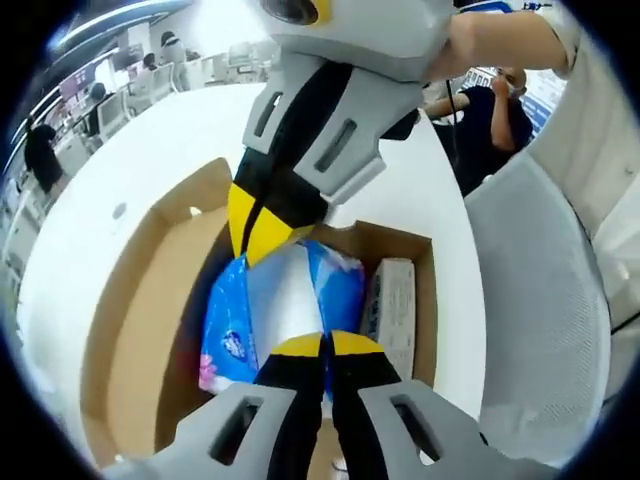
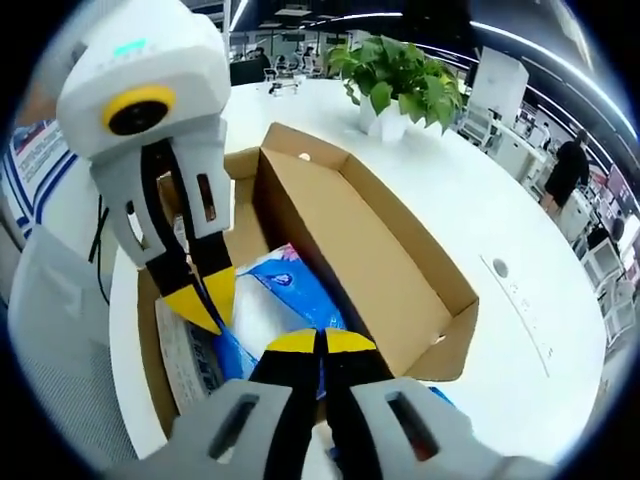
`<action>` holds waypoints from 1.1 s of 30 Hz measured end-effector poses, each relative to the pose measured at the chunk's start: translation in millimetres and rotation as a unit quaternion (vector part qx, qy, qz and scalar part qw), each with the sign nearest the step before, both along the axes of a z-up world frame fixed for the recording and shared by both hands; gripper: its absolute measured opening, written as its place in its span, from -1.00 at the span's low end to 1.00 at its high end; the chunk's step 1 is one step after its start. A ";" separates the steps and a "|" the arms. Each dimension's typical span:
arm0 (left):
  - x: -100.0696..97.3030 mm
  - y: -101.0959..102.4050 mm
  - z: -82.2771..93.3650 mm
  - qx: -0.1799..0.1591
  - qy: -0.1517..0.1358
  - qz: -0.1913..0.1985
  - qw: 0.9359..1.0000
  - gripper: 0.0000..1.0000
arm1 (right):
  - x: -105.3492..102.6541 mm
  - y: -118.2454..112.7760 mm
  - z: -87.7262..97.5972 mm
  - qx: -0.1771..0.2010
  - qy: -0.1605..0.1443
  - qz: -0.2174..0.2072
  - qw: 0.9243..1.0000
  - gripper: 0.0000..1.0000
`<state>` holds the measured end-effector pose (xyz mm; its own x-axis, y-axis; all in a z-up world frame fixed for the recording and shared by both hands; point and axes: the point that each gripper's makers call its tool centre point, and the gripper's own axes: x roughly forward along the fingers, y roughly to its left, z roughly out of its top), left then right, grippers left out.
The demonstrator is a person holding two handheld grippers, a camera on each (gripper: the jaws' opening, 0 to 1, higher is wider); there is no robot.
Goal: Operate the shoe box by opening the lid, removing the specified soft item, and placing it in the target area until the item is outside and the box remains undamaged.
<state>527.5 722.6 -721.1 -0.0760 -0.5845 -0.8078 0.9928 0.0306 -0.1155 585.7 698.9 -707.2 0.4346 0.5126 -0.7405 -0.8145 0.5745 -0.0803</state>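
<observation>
1. A wide white table (image 2: 470, 215) with a curved edge carries the open cardboard shoe box (image 2: 400, 300); a small round grommet is set into the tabletop on the far side of the box in both views
2. The box lid (image 1: 140, 300) stands swung back on its hinge, plain brown inside, rising as a long wall beside the tray in the right gripper view
3. The soft item, a blue and white plastic pack (image 1: 285, 300), lies inside the tray, with a paler carton (image 1: 392, 310) just beside it against the tray wall
4. The left gripper (image 1: 325, 345) has its yellow-tipped jaws pressed together right at the top of the pack; whether any of the wrapper is caught between them cannot be told
5. The right gripper (image 2: 320, 342) likewise shows its jaws closed tip to tip over the pack, and a pinch on the plastic cannot be confirmed
6. Each gripper reaches into the other's view from above, tips down at the pack
7. A leafy green plant in a white pot (image 2: 395, 90) stands on the table beyond the box
8. Around the table is an open office with desks, monitors, ceiling light strips and several people in the distance; a grey mesh chair back (image 1: 540, 300) sits close to the table's edge
</observation>
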 end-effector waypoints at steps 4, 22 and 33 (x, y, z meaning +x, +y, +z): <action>-1.6 2.1 10.6 -0.007 -0.001 0.008 1.000 -1.00 | 0.1 1.5 8.8 0.003 -0.006 0.003 1.000 -1.00; -5.5 3.0 54.0 -0.012 -0.038 0.016 0.999 -1.00 | -8.9 3.3 54.8 0.009 -0.045 0.020 0.999 -1.00; -15.4 -19.7 85.3 -0.034 -0.052 0.013 0.998 -1.00 | -14.4 -14.9 84.1 0.016 -0.064 0.011 0.998 -1.00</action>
<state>512.1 702.9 -635.8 0.0228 -0.6392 -0.7687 0.9985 0.0522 -0.0138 571.3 683.9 -623.1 0.5135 0.5453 -0.6625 -0.8108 0.5612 -0.1665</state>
